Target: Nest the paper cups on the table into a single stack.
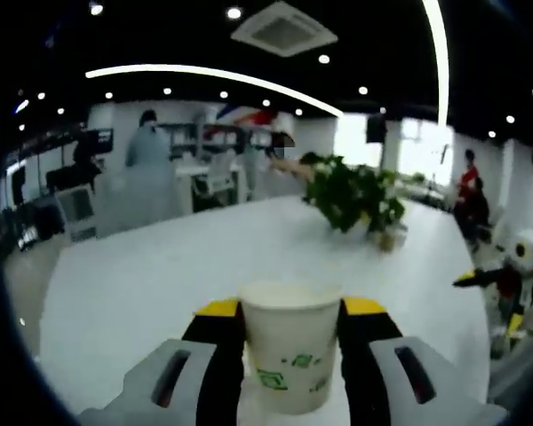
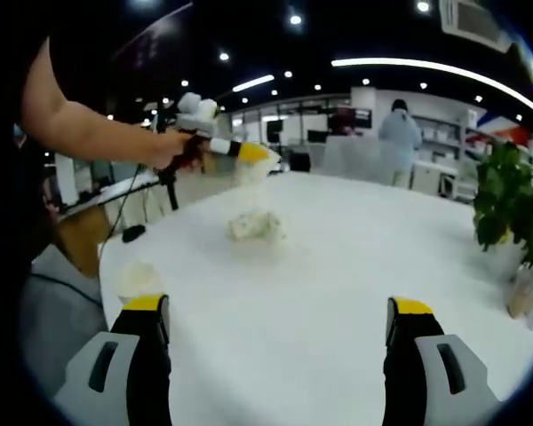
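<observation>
Paper cup [image 1: 290, 355], white with green print, pinched upright between left gripper [image 1: 290, 321] fingers above near worktop [image 1: 160, 275] edge | right gripper [image 2: 280, 319] fingers spread, holding nothing | another cup [image 2: 138, 279] at worktop's near left edge, blurred cups [image 2: 254, 224] mid-worktop | potted plant [image 1: 355, 197] far side | step: carrying held cup; next: lower it squarely into another.

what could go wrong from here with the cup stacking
The left hand-held gripper clamps a thin paper cup by its sides; squeezing harder could dent it so it won't nest. The cups lying on the table look blurred: one seems tipped over, another sits near the edge, where the open right hand-held gripper could knock it off.
</observation>
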{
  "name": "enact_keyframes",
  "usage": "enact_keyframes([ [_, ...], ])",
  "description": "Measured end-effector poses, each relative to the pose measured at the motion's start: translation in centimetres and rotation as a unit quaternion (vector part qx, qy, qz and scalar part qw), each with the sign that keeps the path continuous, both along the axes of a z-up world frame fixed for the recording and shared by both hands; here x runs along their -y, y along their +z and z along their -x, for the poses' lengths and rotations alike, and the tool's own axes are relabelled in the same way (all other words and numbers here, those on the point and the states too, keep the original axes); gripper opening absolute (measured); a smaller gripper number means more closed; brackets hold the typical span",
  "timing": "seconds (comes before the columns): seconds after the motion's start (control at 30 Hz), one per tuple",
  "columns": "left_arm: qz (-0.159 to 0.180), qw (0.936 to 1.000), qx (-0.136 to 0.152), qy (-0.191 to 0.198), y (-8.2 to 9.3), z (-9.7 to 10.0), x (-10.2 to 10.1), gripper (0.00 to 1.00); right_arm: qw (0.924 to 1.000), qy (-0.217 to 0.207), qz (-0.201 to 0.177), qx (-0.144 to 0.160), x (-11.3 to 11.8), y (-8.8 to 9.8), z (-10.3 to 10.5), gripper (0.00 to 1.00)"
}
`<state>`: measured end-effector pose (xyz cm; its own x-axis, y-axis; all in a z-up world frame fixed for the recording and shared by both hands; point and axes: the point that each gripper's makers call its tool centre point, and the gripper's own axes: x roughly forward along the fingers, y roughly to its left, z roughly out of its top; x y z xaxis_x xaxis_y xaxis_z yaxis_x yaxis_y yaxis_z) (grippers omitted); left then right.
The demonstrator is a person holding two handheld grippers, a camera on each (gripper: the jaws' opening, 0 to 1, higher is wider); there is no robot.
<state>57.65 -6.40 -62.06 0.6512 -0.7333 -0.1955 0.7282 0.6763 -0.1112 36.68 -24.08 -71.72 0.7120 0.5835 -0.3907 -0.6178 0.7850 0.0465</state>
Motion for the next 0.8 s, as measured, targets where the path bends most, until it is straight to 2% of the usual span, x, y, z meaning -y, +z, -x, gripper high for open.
enact_keyframes([
  [0.07, 0.024, 0.9994, 0.024, 0.003, 1.4, 0.0, 0.1, 0.4, 1.0, 0.001, 0.001, 0.0, -0.1, 0.0, 0.1, 1.0],
  [0.17, 0.031, 0.9991, 0.029, 0.009, 2.0, 0.1, 0.1, 0.39, 1.0, 0.003, 0.001, 0.0, -0.3, 0.2, 0.2, 1.0],
  [0.57, 0.045, 0.9982, 0.039, 0.0, 3.2, 1.1, 1.0, 0.38, 1.0, 0.008, 0.004, 0.001, -0.2, 0.2, 0.2, 1.0],
  [0.8, 0.047, 0.9972, 0.057, -0.009, 4.0, 1.8, 1.5, 0.39, 0.9999, 0.011, 0.005, 0.002, -0.5, 0.3, 0.2, 1.0],
])
